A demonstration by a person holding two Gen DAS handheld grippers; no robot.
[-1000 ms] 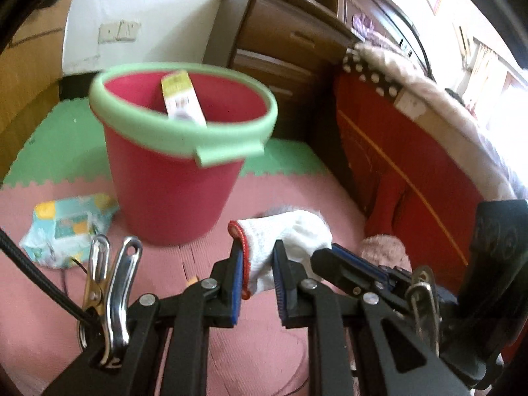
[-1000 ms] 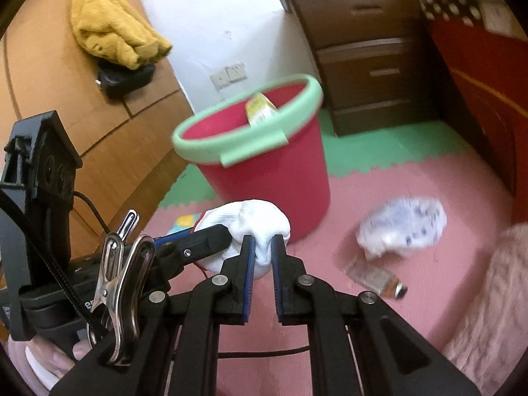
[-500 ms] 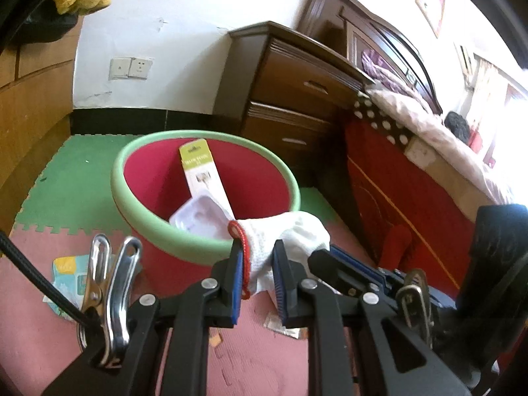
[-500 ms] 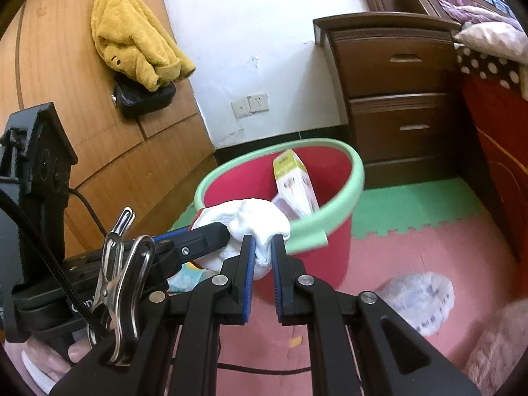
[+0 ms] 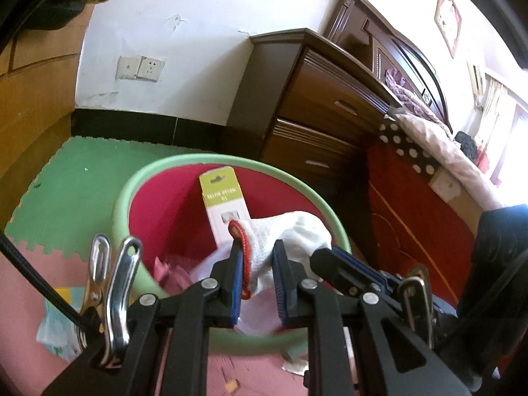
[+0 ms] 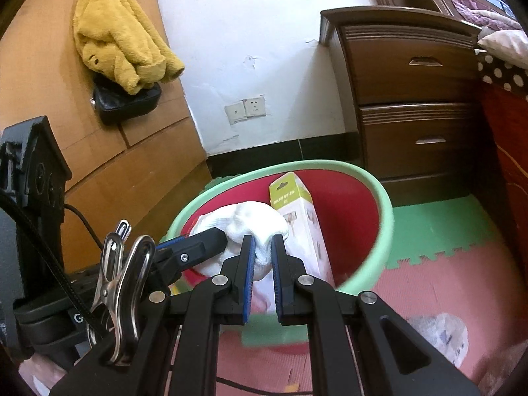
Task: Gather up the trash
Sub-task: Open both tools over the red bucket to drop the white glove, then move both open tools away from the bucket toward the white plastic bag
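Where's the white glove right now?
The white glove is pinched between both hand-held grippers, over the red bin's green rim, in front of the cardboard box.

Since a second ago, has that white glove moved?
Yes. The white glove, pinched by both grippers, has been carried from beside the red bucket up over its open mouth.

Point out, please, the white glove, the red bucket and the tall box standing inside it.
White glove [image 5: 290, 231], left wrist view, knitted body beyond the pads.
Red bucket [image 6: 386, 204], right wrist view, green rim.
Tall box [image 5: 221, 198], left wrist view, yellow-green upper face.

Left gripper [image 5: 257, 260], right gripper [image 6: 263, 259]: fingers clamped, angled down.
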